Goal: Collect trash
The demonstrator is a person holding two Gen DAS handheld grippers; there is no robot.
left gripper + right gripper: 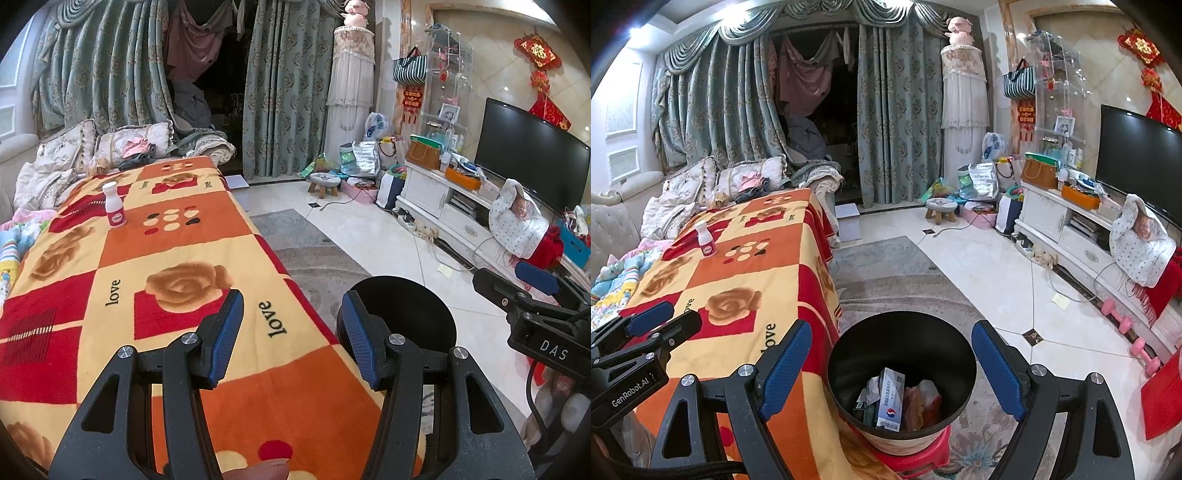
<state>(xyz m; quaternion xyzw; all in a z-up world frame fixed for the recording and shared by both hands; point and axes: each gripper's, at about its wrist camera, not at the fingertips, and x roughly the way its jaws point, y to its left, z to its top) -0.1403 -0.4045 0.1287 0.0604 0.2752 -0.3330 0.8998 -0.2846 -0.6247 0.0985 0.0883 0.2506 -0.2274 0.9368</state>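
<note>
A small white bottle with a pink label stands upright far down the table, which is covered by an orange, yellow and red rose-patterned cloth. My left gripper hovers over the table's near right edge, open, with nothing between its blue pads. A black bin stands beside the table on a red stool. Inside it lie a white and blue carton and crumpled wrappers. My right gripper is above the bin's mouth, open wide and empty.
A grey patterned rug and glossy tiled floor lie right of the table. A sofa with cushions is at the left. A white TV cabinet with a television, bags, a small stool and pink dumbbells line the right side.
</note>
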